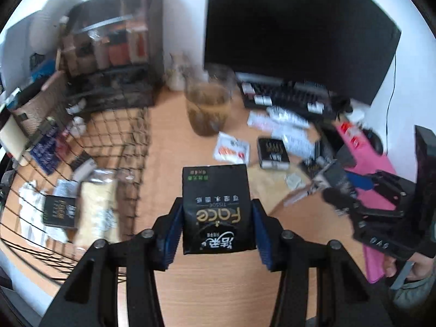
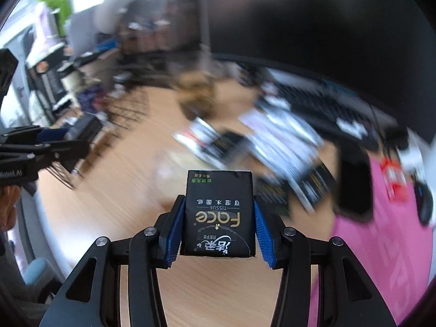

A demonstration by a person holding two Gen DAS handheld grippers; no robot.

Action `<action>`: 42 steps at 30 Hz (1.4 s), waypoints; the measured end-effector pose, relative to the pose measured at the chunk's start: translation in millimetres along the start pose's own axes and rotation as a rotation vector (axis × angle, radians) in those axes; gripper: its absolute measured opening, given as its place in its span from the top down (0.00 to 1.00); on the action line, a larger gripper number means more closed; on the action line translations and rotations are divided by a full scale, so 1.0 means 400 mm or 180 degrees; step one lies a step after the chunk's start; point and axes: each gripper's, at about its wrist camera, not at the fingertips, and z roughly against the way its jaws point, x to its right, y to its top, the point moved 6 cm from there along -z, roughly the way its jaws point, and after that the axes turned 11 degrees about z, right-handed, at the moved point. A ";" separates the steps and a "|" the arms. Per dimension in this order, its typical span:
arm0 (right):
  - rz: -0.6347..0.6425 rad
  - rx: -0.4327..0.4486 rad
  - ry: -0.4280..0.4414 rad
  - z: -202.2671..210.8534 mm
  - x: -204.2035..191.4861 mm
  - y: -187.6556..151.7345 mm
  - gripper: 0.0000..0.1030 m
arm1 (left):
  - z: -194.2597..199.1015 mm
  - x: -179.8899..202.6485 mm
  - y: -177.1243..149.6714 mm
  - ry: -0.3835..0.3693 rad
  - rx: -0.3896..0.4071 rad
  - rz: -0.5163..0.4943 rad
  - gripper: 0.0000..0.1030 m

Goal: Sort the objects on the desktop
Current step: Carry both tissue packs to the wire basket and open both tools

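Observation:
My left gripper (image 1: 217, 212) is shut on a black "Face" tissue pack (image 1: 216, 207) and holds it above the wooden desk (image 1: 174, 163). My right gripper (image 2: 218, 215) is shut on another black "Face" tissue pack (image 2: 219, 212), also above the desk. The right gripper shows at the right of the left wrist view (image 1: 338, 188). The left gripper shows at the left edge of the right wrist view (image 2: 68, 141). A black wire basket (image 1: 114, 147) at the left holds a similar black pack (image 1: 60, 212) and white packets. More black packs (image 1: 272, 152) and sachets lie scattered mid-desk.
A glass of brown liquid (image 1: 208, 109) stands mid-desk. A keyboard (image 1: 286, 95) lies under a dark monitor (image 1: 294, 30). A pink mat (image 1: 368, 169) lies at the right. A dark shelf unit (image 1: 114, 46) stands at the back left. The right wrist view is blurred.

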 end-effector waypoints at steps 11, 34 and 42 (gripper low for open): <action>0.0556 0.0243 0.0727 -0.111 -0.366 0.370 0.54 | 0.069 -0.376 0.094 0.0474 0.0271 0.0866 0.49; 0.0470 0.0172 0.0542 -0.153 -0.317 0.356 0.34 | 0.054 -0.341 0.076 0.0243 0.0193 0.0905 0.28; 0.0036 0.0189 0.0203 -0.049 -0.079 0.185 0.34 | 0.010 -0.070 0.032 -0.0101 0.0098 0.0332 0.28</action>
